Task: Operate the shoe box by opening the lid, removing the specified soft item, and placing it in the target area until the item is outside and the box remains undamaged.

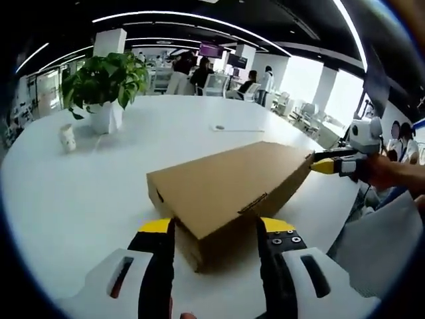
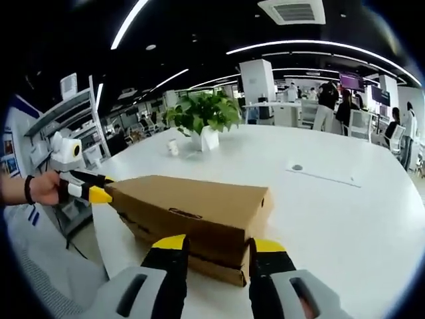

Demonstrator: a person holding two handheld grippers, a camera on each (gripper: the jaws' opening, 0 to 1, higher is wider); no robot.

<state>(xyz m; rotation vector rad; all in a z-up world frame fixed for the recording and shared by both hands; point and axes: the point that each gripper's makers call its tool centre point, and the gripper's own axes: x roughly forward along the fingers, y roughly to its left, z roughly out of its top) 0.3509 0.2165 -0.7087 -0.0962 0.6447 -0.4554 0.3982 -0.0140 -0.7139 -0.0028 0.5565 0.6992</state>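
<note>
Brown cardboard shoe box (image 1: 229,189), lid on, lies near the round white table's (image 1: 80,193) edge, bare tabletop beyond it toward a potted green plant (image 1: 106,86). Left gripper (image 1: 216,229) and right gripper (image 2: 216,247) straddle opposite box ends, jaws spread; contact is hard to judge.

An open-plan office: a wide white worktop (image 2: 345,219) carries a potted plant (image 2: 202,119). Behind the plant, people sit and stand at desks with screens (image 2: 350,81). To its left stands shelving (image 2: 73,126); curved ceiling light strips (image 1: 192,16) run above.
</note>
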